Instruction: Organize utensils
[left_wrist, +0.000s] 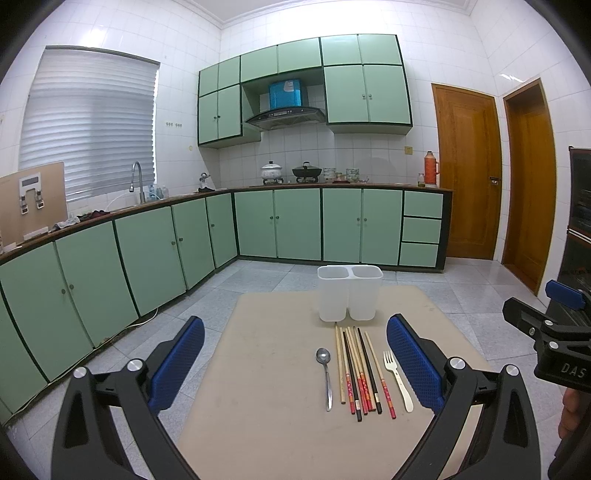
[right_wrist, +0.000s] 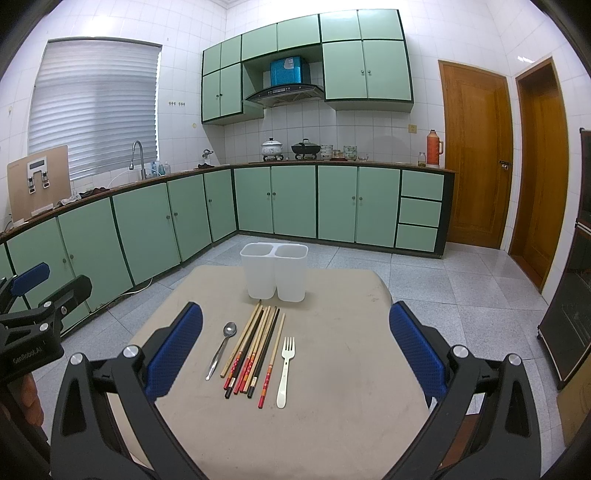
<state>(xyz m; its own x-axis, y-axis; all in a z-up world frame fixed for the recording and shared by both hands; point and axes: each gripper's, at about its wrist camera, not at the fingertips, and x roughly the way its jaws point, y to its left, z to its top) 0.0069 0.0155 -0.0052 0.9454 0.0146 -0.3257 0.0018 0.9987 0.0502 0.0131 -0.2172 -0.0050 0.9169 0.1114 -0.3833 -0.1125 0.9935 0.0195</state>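
Still untouched: utensils laid out, both grippers waiting above the counter (left_wrist: 266, 406).

Seen from left gripper (left_wrist: 295, 363): jaws spread wide, empty; spoon (left_wrist: 325, 373), chopsticks (left_wrist: 360, 373), fork (left_wrist: 397, 378) in a row before the twin-cup holder (left_wrist: 350, 291), likely for easy sorting.
Seen from right gripper (right_wrist: 295, 350): jaws wide, empty, roughly centred over the same row.

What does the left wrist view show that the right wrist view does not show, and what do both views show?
Only the left wrist view shows the right gripper from outside, at its right edge. Only the right wrist view shows the left gripper from outside, at its left edge. Both show the white two-compartment holder, the spoon, the chopsticks and the fork lying on the beige table, with both grippers open.
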